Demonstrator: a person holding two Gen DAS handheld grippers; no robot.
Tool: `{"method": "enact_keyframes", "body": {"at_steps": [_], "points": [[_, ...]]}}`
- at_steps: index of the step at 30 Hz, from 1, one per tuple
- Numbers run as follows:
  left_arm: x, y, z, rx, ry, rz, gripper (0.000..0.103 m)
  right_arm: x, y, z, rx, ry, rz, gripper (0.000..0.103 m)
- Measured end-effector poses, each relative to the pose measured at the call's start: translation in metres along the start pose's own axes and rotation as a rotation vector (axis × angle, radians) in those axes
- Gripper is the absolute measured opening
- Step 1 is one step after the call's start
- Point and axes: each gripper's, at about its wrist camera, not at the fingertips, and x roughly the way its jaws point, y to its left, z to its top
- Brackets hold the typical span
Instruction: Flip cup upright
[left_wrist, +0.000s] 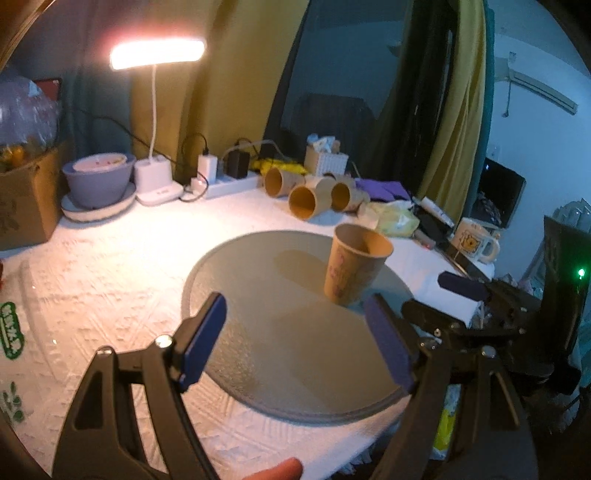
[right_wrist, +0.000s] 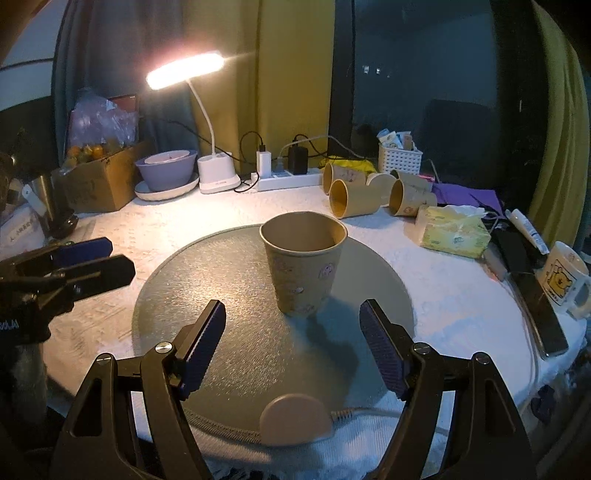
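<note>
Since the cup (right_wrist: 303, 264) already stands upright mid-mat (right_wrist: 207, 288), both tongs, left gripper (left_wrist: 295, 339) and right gripper (right_wrist: 291, 343), gape released. A careless nudge could topple it.

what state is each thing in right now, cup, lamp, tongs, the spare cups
paper cup: upright on the round mat, mouth up, not held
left tongs: open, empty, short of the cup
right tongs: open, empty, short of the cup
desk lamp: switched on
spare cups: lying on their sides behind the mat
tissue pack: open, a tissue sticking out
mug: upright
</note>
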Motion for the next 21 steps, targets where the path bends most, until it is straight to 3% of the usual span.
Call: {"method": "enact_keyframes", "body": {"at_steps": [21], "points": [[-0.076,-0.033,0.03,0.102,-0.197,0.002,0.079,-0.095,-0.001,0.024,0.002,-0.156,-0.043,0.078]]}}
